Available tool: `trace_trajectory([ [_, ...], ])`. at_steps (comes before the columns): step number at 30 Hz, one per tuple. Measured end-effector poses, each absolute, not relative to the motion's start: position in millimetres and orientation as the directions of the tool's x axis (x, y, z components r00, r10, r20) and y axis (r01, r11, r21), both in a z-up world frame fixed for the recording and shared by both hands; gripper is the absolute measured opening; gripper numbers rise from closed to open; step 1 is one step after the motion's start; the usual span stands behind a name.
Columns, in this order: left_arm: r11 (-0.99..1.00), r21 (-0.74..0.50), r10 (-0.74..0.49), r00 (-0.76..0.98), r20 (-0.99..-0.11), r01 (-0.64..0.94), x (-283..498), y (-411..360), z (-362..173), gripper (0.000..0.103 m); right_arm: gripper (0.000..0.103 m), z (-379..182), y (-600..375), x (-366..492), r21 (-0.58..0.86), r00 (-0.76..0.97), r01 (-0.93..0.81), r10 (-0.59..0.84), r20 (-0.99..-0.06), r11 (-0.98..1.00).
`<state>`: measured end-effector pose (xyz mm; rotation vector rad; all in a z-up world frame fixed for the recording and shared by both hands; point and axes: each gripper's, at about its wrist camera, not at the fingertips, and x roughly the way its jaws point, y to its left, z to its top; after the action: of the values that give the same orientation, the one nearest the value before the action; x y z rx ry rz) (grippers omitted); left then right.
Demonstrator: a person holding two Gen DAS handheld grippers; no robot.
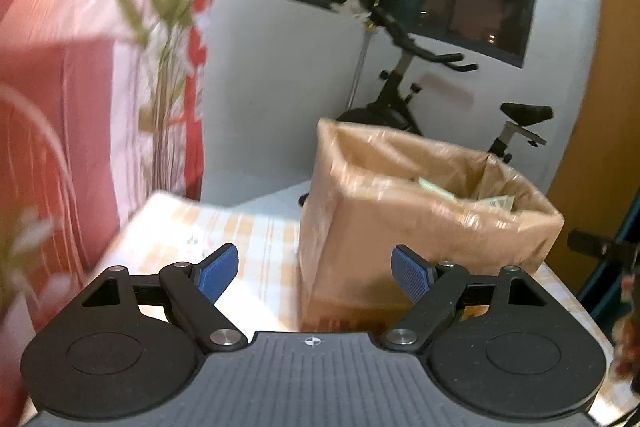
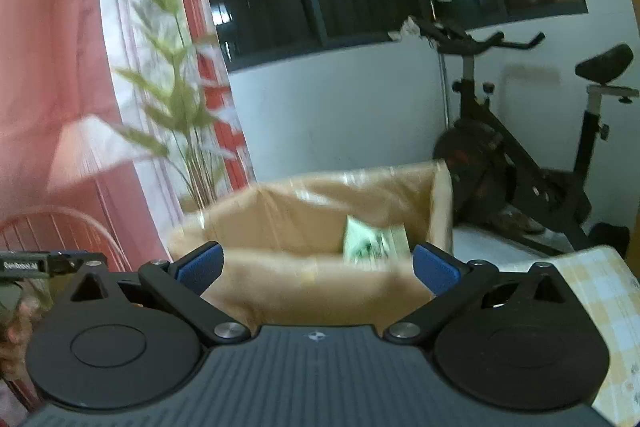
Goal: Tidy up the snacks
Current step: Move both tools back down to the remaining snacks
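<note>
The cardboard box is matt brown board wrapped in glossy tape that catches the light — its inner walls shine the same way. A snack packet inside looks like printed pale-green foil or paper; blur hides which. The counter wears a checked cloth, soft and matt. Each gripper, left and right, is matt black plastic with ribbed grey casing, steel pivot pins and blue textured pads — finely dimpled rubber, by the look.
</note>
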<state>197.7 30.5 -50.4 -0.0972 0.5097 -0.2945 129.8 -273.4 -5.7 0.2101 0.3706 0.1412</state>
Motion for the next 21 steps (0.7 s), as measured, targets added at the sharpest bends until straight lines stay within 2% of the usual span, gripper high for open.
trace_trajectory([
  [5, 0.95, -0.222, -0.305, 0.805, -0.508, 0.22, 192.8, 31.6, -77.6, 0.086, 0.102, -48.2, -268.4, 119.5, 0.193, 0.884, -0.045, 0.129, -0.449, 0.98],
  [10, 0.957, -0.216, -0.28, 0.8, -0.531, 0.191, 193.7, 33.3, -89.9, 0.086, 0.097, -81.7, -269.4, 108.1, 0.121, 0.847, -0.022, 0.083, -0.525, 0.992],
  [17, 0.982, -0.151, -0.183, 0.79, -0.585, 0.116, 187.0, 26.7, -109.1, 0.086, 0.089, -117.7, -273.8, 101.8, 0.171, 0.768, 0.032, 0.085, -0.635, 0.985],
  [21, 0.983, -0.149, -0.176, 0.754, -0.633, 0.105, 183.3, 23.2, -127.0, 0.084, 0.087, -134.4, -273.9, 98.4, 0.203, 0.713, 0.076, 0.089, -0.695, 0.976],
])
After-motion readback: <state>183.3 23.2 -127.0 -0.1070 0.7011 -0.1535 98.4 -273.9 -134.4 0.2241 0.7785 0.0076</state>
